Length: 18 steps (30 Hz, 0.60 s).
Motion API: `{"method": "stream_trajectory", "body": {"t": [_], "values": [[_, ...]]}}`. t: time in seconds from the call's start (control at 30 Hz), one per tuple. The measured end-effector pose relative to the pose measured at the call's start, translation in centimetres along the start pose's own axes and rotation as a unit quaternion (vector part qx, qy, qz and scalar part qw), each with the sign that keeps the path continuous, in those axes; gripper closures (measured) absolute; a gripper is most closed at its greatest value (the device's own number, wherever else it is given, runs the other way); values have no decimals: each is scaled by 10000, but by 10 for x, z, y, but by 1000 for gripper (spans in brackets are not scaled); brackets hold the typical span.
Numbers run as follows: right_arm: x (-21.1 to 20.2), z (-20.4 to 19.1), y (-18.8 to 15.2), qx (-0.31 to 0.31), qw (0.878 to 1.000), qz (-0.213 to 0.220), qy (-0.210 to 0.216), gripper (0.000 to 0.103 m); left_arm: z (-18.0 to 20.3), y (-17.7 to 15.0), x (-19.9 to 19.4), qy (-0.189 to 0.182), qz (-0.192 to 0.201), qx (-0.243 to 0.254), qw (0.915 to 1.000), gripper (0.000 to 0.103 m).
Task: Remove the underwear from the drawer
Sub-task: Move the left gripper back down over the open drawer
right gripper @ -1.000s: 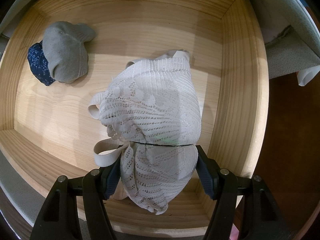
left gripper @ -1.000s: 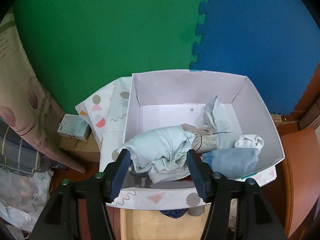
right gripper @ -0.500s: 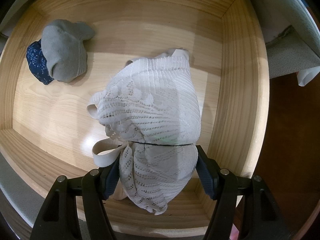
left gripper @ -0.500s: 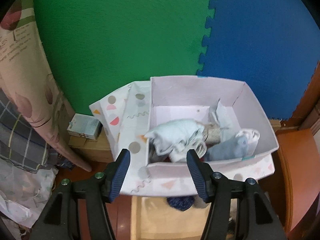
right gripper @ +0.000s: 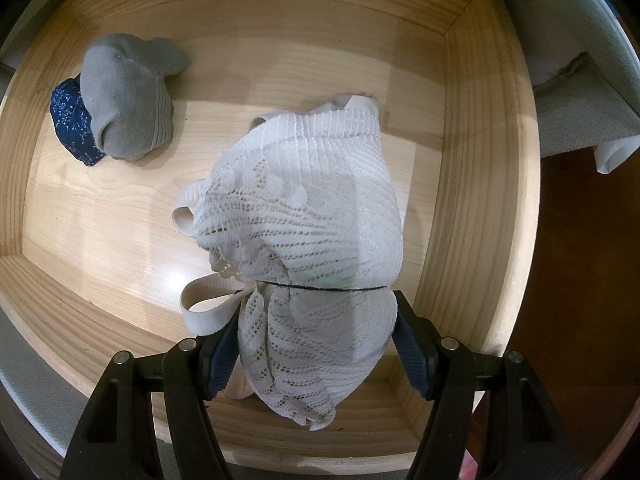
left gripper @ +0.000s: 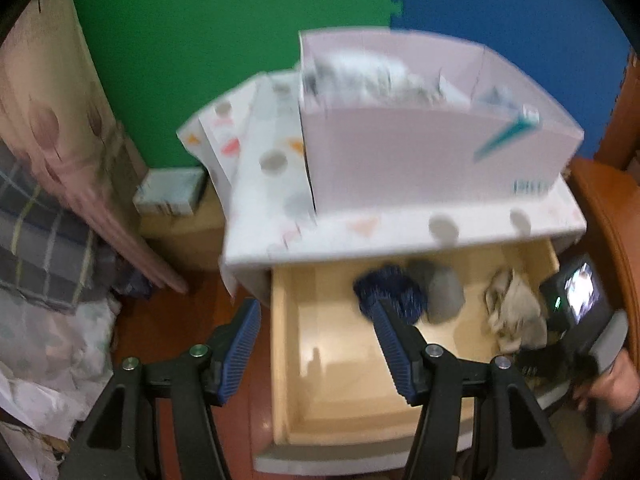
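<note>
The right gripper (right gripper: 316, 344) points down into the wooden drawer (right gripper: 472, 184) and is clenched on a white lace garment (right gripper: 304, 232), its blue pads pressing the near end of the bundle from both sides. The garment's long axis runs from the pads away toward the far wall, where a ribbed band ends it; beige straps loop out on its left. The left gripper (left gripper: 316, 344) hangs above the drawer's left edge, pads apart with nothing between them.

Far left in the drawer lie a grey sock (right gripper: 128, 96) and, touching it, a dark blue piece (right gripper: 74, 126).

Beyond the drawer, a pink box (left gripper: 432, 148) holds blurred pale clothes. Behind it stand green (left gripper: 224, 40) and blue mats (left gripper: 520, 12); patterned fabric hangs at left.
</note>
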State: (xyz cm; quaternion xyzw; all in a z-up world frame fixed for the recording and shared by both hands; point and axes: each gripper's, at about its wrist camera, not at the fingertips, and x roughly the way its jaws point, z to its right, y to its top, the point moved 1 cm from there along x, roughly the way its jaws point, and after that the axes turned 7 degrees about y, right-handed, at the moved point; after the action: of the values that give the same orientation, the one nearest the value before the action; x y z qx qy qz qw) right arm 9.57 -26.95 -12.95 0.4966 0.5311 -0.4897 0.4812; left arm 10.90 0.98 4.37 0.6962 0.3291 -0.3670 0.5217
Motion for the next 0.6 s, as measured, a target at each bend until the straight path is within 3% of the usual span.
{"method": "stream_trajectory", "body": {"t": [0.27, 0.6], "values": [[1, -2, 0, -1, 10000, -21, -41, 38, 8, -50, 42, -151, -273, -457, 9985, 43], [3, -5, 2, -25, 9999, -57, -87, 38, 14, -69, 66, -66, -417, -460, 9981, 43]]}}
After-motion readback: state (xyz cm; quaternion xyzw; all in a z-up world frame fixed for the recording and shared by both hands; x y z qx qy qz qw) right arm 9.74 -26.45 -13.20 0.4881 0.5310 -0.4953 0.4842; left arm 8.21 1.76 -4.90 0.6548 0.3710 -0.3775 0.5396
